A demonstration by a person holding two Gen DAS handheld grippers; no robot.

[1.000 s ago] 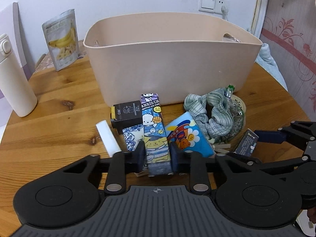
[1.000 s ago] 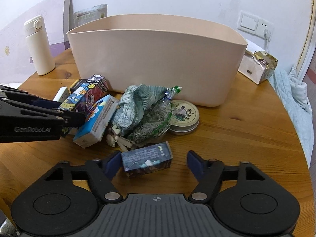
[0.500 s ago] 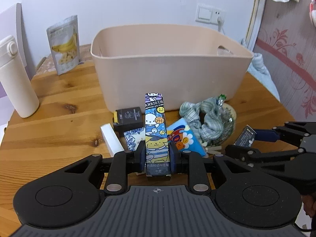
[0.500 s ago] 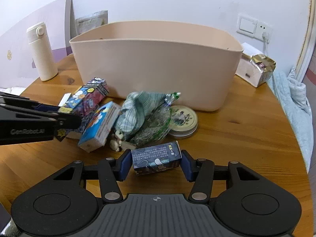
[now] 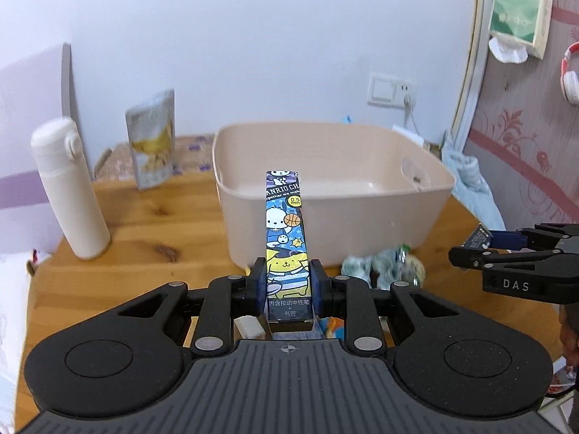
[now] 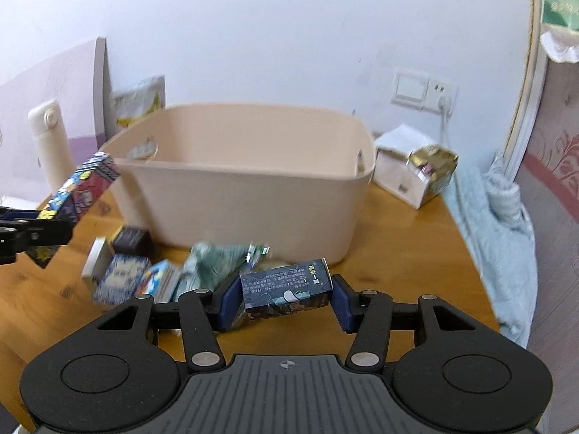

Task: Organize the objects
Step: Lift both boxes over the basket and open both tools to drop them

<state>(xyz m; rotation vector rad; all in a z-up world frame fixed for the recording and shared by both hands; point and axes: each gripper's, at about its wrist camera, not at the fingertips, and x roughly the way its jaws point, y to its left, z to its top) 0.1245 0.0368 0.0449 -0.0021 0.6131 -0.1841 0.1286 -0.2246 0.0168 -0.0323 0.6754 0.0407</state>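
My left gripper (image 5: pixel 286 284) is shut on a tall cartoon pen box (image 5: pixel 286 238) and holds it upright in the air in front of the beige bin (image 5: pixel 362 213). The pen box also shows at the left of the right wrist view (image 6: pixel 77 191). My right gripper (image 6: pixel 286 298) is shut on a small dark blue box (image 6: pixel 286 287), lifted above the table near the bin (image 6: pixel 253 188). The right gripper also shows in the left wrist view (image 5: pixel 470 249). The bin's inside looks bare.
On the wooden table (image 6: pixel 405 238) a heap stays in front of the bin: a checked cloth (image 6: pixel 213 264), a patterned blue box (image 6: pixel 121 275), a black box (image 6: pixel 132 240), a white block (image 6: pixel 94 255). A white flask (image 5: pixel 68 195), banana snack bag (image 5: pixel 152 144) and paper box (image 6: pixel 412 177) stand around.
Both grippers closed on their boxes and lifted them well above the table. The views now look down into the bin from higher up.
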